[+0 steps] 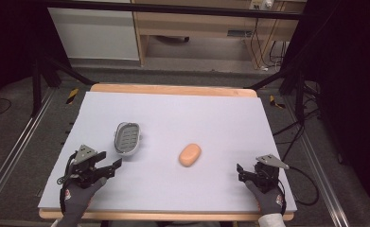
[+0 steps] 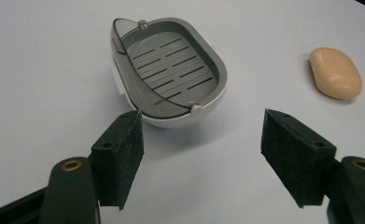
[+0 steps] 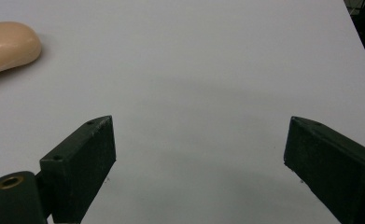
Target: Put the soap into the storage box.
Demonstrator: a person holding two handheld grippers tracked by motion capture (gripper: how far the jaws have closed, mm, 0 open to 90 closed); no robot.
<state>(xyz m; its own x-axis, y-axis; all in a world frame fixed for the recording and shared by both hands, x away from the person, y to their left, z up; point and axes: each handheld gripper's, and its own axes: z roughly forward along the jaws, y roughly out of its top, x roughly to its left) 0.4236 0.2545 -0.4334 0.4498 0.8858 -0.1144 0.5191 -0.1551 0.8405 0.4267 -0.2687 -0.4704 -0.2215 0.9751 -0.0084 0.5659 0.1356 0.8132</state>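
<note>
Currently both grippers rest low near the front edge of the table point(image 1: 173, 194), each held by a gloved hand entering from 6 o'clock. Left gripper point(image 1: 110, 169): at about 8 o'clock on the table, pointing toward 2 o'clock; jaws spread wide, nothing between them. In the left gripper view the soap dish point(image 2: 171, 70) sits just beyond the jaw tips at 12 o'clock, apart from them, its slotted grey insert facing up and a clear hinged lid tipped open along its far-left side. Right gripper point(image 1: 242, 171): at about 4 o'clock on the table, pointing toward 9–10 o'clock; jaws likewise wide apart, gripping nothing, bare table between them in the right gripper view. Soap bar point(image 1: 190, 154): peach, oval, lying flat near table centre, between the two grippers, right of the dish and clear of it. In the right gripper view the bar shows at 10 o'clock, well off the jaws.
</note>
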